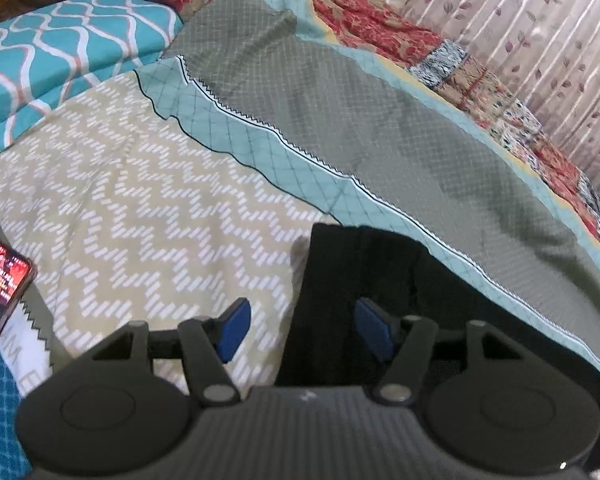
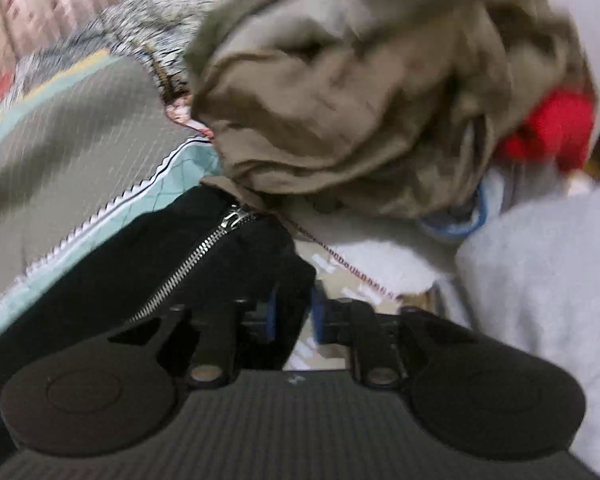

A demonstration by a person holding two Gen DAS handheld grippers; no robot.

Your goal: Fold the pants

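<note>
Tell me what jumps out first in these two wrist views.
The black pants with a silver zipper lie on the patchwork bedspread; the right gripper is nearly closed on their edge, while the left gripper is open over another edge. Behind the pants in the right view sits a crumpled khaki garment with something bright red beside it. A lit phone lies at the far left of the left view.

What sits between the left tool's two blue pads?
Left wrist view: between the left tool pads lies the black pants edge over beige zigzag-print bedsheet; jaws open.
</note>
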